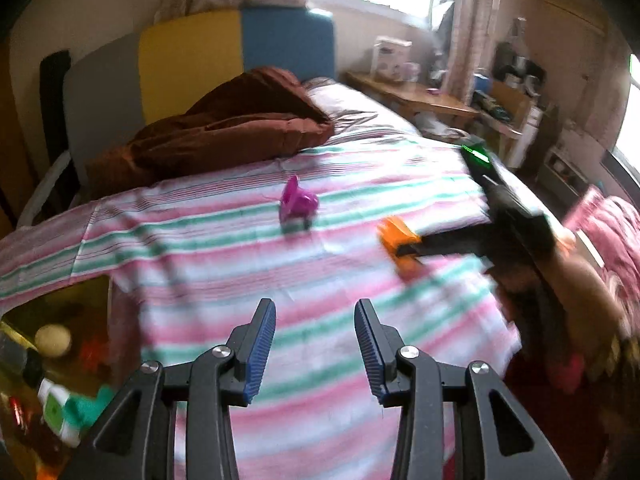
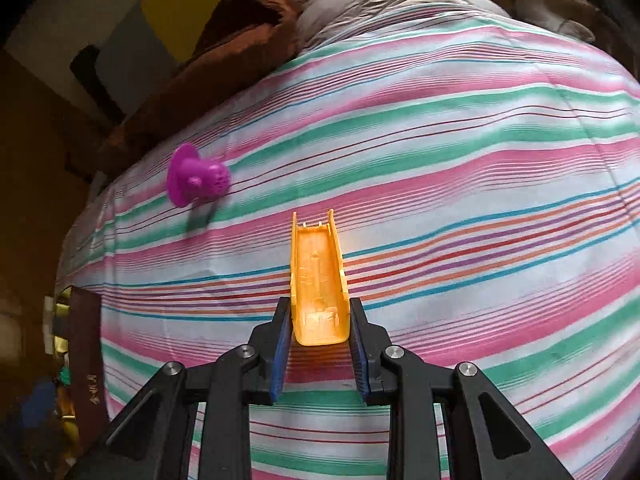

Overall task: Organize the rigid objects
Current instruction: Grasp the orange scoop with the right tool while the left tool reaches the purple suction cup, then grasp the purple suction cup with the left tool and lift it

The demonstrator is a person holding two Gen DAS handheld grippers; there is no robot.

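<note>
Orange plastic trough piece (image 2: 319, 280), open side up, clamped at its near end between the pads of the right gripper (image 2: 320, 344), above the striped bedsheet (image 2: 460, 152). Purple toy piece (image 2: 196, 178) lying on that sheet, well apart from the orange piece, toward the brown blanket (image 2: 240, 28). Left gripper (image 1: 316, 344) hanging over the sheet's near edge, jaws apart, nothing between them. Box of mixed small items (image 1: 52, 360) just beside the sheet's left edge, lower down. Wooden desk (image 1: 412, 96) beyond the sheet's far right corner.
</note>
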